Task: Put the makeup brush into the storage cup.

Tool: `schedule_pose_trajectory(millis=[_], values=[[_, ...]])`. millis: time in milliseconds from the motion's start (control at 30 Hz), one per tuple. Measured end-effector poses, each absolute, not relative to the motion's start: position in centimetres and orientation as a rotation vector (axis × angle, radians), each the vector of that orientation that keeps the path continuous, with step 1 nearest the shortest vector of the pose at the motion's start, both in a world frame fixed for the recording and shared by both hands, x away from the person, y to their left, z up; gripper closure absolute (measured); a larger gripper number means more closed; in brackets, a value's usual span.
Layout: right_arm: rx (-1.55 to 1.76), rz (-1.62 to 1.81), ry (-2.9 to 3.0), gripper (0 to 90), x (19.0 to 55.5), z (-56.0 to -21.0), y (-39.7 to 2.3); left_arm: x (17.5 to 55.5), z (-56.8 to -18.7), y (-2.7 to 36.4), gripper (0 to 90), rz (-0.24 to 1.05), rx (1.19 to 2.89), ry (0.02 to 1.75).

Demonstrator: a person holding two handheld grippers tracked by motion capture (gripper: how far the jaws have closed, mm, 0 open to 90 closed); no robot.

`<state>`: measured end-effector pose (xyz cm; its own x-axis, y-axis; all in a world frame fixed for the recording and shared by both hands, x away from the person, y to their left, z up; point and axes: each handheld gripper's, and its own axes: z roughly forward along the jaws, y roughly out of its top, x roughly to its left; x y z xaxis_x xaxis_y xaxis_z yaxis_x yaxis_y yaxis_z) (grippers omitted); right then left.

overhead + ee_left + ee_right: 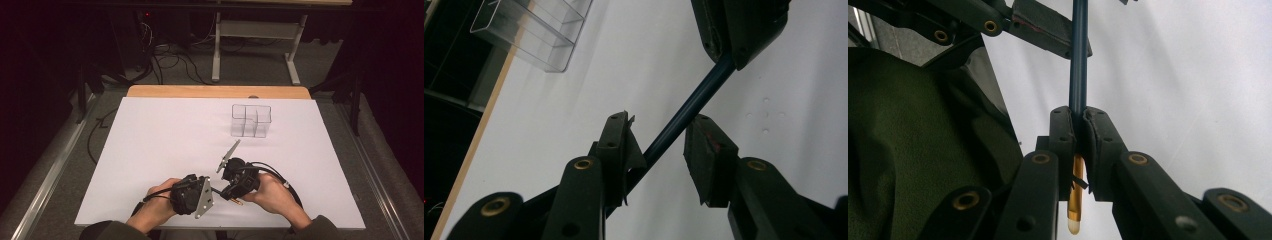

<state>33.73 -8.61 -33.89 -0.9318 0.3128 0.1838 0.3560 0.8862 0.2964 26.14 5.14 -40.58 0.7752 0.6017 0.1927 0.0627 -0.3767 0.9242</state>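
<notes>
Item: pen (1078,60), slim, dark blue barrel with a gold-coloured end section and pale tip (1074,227). Held above the white table (165,145), between the two grippers, near the person's edge of the table.

Right gripper (1079,125): jaws closed on the pen, pads pinching the barrel just above the gold section; the gold end hangs below the pads toward this gripper's body, the blue barrel runs out ahead of its fingertips.

Left gripper (656,132): jaws parted, the blue barrel passing between them. One pad (616,145) lies at or very near the barrel; the other pad (709,155) stands clear of it. No grip yet on this side.

Handling, as judged: light, rigid, smooth and round, so likely to roll or pivot if pinched off-centre. Not fragile, though the tip end is best left untouched. The suitable hold for the left gripper is the bare middle of the barrel, ahead of the right gripper's fingertips, pads square across it.

Also present: clear plastic organiser (251,120) with several compartments, standing well beyond both grippers toward the far side of the table, apparently empty. Hands (272,195) of the person around each gripper body; green sleeve (908,150) beside the right gripper.
</notes>
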Motion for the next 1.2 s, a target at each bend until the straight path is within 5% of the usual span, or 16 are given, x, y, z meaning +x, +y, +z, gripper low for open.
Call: schedule_pose_trajectory(millis=[1200], values=[[-0.498, -0.652, -2.890, 83.7, 34.0, -32.6, -9.6, 26.0, -39.8, 5.5, 77.5, 0.564, 1.959, 0.521]])
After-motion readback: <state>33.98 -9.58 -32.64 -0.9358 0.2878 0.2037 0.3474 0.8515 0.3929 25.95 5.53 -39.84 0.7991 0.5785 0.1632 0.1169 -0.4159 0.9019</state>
